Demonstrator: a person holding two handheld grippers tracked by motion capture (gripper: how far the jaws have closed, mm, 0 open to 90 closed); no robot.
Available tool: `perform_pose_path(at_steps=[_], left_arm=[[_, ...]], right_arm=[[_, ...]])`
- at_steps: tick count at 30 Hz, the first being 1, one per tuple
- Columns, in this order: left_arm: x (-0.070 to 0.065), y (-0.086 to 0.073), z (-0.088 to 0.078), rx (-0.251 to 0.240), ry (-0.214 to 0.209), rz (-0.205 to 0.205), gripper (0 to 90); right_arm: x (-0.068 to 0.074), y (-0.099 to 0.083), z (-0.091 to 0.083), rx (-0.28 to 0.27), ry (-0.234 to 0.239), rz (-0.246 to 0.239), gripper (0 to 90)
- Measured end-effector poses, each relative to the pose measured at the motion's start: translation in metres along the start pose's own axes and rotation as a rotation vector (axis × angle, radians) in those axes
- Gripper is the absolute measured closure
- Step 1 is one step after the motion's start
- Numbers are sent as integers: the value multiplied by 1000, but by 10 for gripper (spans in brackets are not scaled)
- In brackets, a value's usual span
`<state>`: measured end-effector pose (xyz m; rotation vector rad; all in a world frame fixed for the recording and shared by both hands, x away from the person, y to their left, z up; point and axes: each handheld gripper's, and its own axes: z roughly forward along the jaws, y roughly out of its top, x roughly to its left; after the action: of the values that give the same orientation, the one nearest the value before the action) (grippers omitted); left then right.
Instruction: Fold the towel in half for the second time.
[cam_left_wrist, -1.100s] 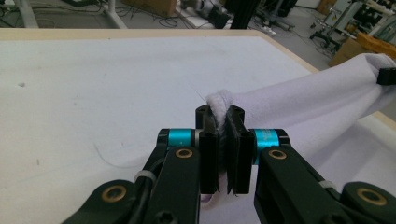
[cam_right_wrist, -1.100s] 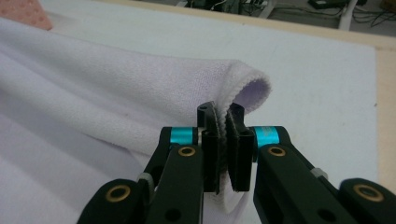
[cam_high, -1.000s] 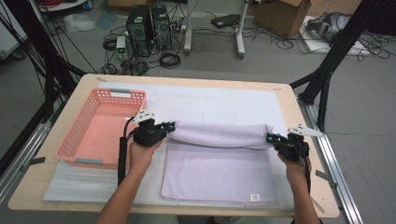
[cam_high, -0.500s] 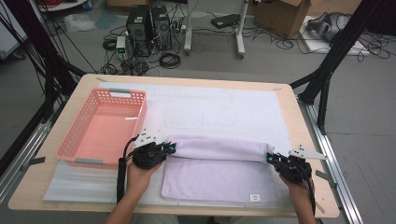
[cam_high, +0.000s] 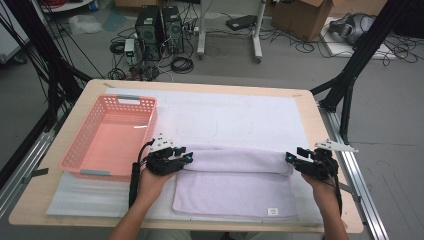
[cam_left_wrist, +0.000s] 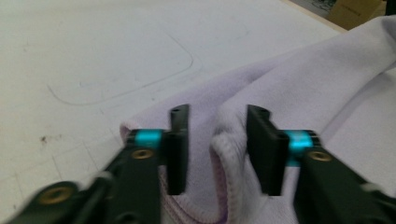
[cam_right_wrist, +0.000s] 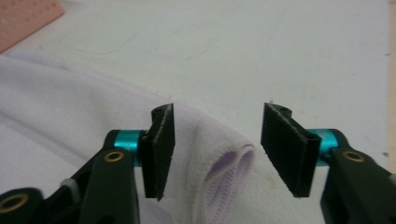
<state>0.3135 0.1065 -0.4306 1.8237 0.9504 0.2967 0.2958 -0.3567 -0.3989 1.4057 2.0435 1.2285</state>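
Observation:
A lavender towel (cam_high: 235, 187) lies on the white mat (cam_high: 235, 115), its far part folded over into a long roll across the middle. My left gripper (cam_high: 187, 157) sits at the roll's left end. In the left gripper view its jaws have just been opening; the gripper (cam_left_wrist: 218, 114) stands open with the towel's hemmed fold (cam_left_wrist: 224, 154) loose between the pads. My right gripper (cam_high: 290, 159) is at the roll's right end. Its jaws have just been opening too; it (cam_right_wrist: 217, 112) is open, and the towel's corner (cam_right_wrist: 229, 163) lies in the gap, apart from the right pad.
A pink plastic basket (cam_high: 75, 162) stands on the table's left side, close to my left hand. The table's wooden edge (cam_high: 320, 130) runs just right of my right gripper. Bare mat stretches beyond the towel toward the far edge.
Both hands drew the towel's folded edge toward the person and lowered it onto the towel. Both grippers' jaws, shut on the towel before, now stand apart.

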Motion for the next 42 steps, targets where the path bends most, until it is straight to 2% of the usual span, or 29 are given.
perform_pose_path(at_steps=[1,3,4,7,10,14,18,23,30,33,36,39,41,42], left_arm=[[0,-1,0,1,-4,-4,797],[-2,-4,-2,6,-27,-2,823],[-3,-5,-4,1,-36,-1,825],[-7,-9,-13,-12,-63,3,825],[-12,-14,-24,-33,-86,44,825],[-20,-22,-37,-66,-114,80,824],[-25,-30,-42,-63,-140,83,820],[-29,-40,-49,-56,-141,80,820],[-41,-53,-62,-62,-147,79,820],[-46,-59,-69,-65,-136,77,820],[-51,-66,-76,-64,-128,82,817],[-57,-71,-80,-57,-128,80,814],[-59,-74,-81,-40,-116,64,765],[-60,-75,-81,-41,-103,51,672]], right_arm=[[0,0,6,17,10,6,569],[1,-3,9,37,18,-18,814],[4,-5,9,35,15,-28,841],[9,-15,2,14,9,-44,850],[14,-25,-10,1,17,-51,851],[21,-44,-31,-28,27,-64,851],[25,-62,-43,-30,50,-60,851],[32,-75,-48,4,52,-76,851],[41,-86,-61,7,63,-98,851],[44,-91,-69,-2,78,-104,851],[49,-96,-77,-17,90,-126,850],[57,-101,-84,-16,79,-152,852],[58,-105,-86,2,82,-157,842],[58,-107,-86,12,77,-149,814]])
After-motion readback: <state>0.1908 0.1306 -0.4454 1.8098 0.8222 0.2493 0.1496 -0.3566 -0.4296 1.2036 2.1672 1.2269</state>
